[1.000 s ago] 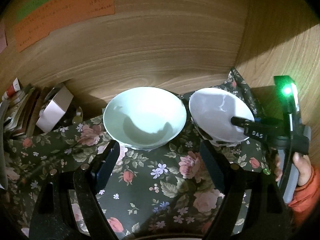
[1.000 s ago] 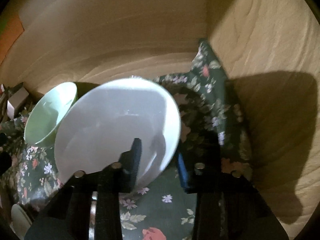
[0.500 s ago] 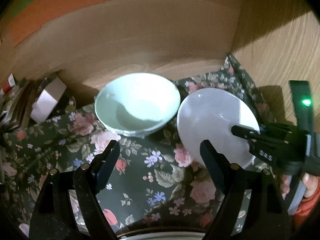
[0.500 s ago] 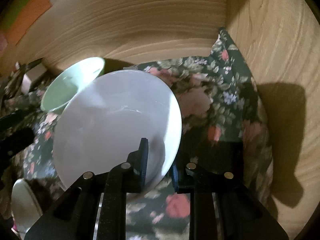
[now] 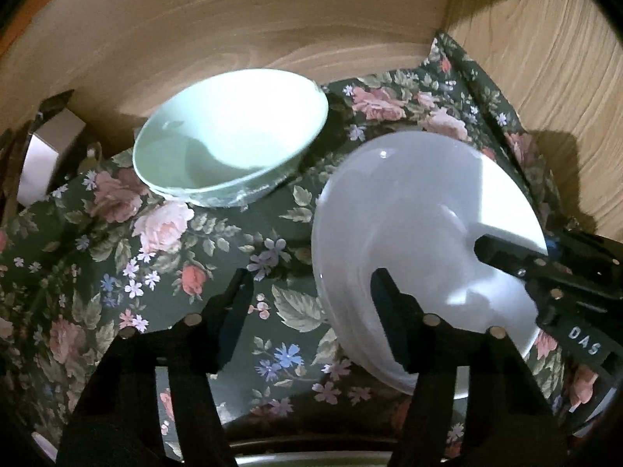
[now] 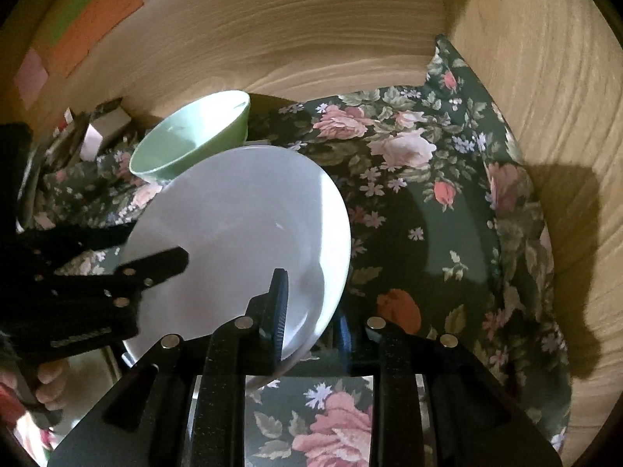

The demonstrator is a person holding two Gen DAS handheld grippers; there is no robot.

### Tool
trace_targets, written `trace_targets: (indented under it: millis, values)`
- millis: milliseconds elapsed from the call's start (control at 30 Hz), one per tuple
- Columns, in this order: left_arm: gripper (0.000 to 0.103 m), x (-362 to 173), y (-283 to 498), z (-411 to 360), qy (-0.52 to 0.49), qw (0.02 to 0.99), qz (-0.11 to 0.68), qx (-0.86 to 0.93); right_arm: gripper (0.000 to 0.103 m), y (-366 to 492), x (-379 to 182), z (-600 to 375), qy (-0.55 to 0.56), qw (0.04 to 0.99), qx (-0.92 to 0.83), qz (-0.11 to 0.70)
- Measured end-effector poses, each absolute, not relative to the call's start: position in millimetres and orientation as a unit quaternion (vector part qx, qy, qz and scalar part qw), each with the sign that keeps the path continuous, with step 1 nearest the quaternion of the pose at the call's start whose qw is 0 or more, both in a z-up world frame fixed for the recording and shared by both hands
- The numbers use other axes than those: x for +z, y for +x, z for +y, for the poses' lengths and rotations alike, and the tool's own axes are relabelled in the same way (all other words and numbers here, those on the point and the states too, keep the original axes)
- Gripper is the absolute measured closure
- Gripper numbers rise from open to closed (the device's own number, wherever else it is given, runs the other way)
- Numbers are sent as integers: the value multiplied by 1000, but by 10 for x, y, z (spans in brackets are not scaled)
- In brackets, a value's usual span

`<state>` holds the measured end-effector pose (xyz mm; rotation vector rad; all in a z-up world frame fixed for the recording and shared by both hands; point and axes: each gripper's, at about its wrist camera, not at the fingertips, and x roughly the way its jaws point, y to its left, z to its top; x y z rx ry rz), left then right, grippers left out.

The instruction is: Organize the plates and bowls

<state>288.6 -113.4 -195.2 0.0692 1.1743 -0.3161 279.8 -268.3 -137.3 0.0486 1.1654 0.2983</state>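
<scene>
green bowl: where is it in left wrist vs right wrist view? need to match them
Left wrist: green bowl upper centre-left, on the floral cloth, against the wooden back wall.
Right wrist: green bowl upper left, partly hidden behind the white bowl.
Shared landmark: the white bowl, held by the right gripper.
</scene>
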Motion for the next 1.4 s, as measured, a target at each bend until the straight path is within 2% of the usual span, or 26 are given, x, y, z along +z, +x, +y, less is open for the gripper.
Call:
trace_targets:
  millis: [233, 433, 700, 1400]
  values:
    - [59, -2021, 2924, -1165, 19, 808, 564, -167, 81, 2874, -1412, -2684, 36, 826, 145, 544]
    - [78, -2036, 2932, -1304, 28, 804, 563, -190, 83, 2864, -1398, -2690, 42, 830, 143, 537]
    - [79, -2006, 2902, -1317, 34, 806, 560, -189, 83, 2825, -1359, -2683, 47, 834, 137, 532]
    - [79, -1296, 2452, -802, -12, 851, 498, -167, 83, 2557, -749, -2416, 32, 872, 163, 461]
